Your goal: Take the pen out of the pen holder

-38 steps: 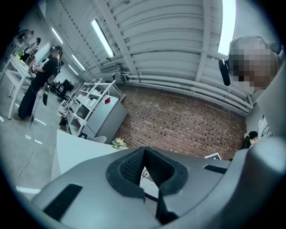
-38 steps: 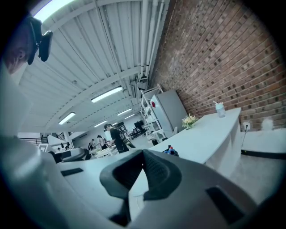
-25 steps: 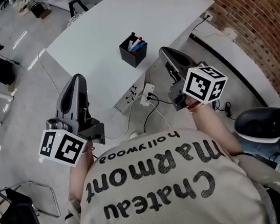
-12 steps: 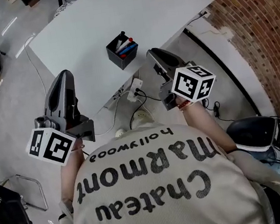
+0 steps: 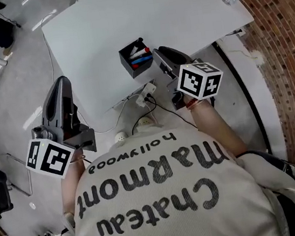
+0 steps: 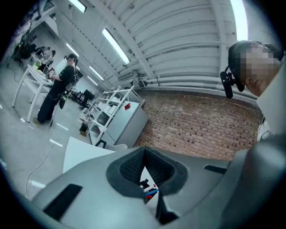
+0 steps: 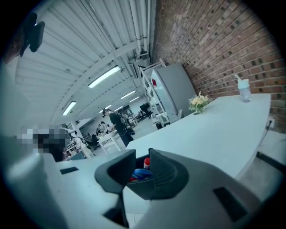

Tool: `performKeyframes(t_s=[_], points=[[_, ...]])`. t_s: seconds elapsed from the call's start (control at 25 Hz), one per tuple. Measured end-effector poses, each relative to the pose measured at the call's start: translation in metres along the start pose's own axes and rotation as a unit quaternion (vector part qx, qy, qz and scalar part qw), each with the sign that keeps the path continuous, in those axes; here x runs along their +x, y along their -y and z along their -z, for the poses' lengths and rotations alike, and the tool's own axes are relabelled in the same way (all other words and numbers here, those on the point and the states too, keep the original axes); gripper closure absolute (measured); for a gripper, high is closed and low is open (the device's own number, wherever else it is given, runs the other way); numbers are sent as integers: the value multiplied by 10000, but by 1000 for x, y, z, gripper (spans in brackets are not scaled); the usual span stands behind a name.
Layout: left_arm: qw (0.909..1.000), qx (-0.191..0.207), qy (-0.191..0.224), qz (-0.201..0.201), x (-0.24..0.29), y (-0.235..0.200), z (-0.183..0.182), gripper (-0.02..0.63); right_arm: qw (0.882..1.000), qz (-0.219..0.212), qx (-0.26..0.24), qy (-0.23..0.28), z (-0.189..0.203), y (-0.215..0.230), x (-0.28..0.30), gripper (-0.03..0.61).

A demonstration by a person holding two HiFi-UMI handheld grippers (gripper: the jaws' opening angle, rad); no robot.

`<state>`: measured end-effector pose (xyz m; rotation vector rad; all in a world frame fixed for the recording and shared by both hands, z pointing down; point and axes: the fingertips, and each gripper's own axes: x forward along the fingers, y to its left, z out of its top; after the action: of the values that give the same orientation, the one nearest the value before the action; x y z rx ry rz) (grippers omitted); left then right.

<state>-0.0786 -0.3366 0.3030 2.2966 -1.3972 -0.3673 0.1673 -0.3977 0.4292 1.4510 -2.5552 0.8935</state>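
**A:** Where does everything sit?

**B:** The white surface (image 5: 176,12) carries a black pen holder (image 5: 126,64) close to its near edge. The left tongs (image 6: 144,152) hang off the surface, well apart from the holder, with their tips together and empty. The right tongs (image 7: 142,156) are just beside the holder. Their jaws have just been opening and stand apart with nothing between them; the holder shows ahead through the gap.

**A:** And the pens?

**B:** The pens (image 5: 140,57) lean loose inside the holder, a blue one and a red-capped one among them. I judge them light, stiff and smooth-barrelled, so apt to slip or swivel. I'd pinch one squarely on the part standing above the holder's rim.

**A:** Room to move?

**B:** The holder looks light too, so a pen dragging on its wall could tip it or slide it toward the near edge. Above the holder it is open, and beyond it the surface is bare, so a straight lift seems safest.
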Motion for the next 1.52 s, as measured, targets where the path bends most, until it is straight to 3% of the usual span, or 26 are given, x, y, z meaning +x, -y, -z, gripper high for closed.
performKeyframes(t_s=[0.68, 1.52], points=[[9976, 19, 254, -645, -14, -17, -5, 614, 9962, -368, -129, -783, 19, 6, 51, 443], [9985, 31, 327, -441, -20, -29, -21, 614, 9942, 11, 26, -1071, 27, 3, 59, 494]])
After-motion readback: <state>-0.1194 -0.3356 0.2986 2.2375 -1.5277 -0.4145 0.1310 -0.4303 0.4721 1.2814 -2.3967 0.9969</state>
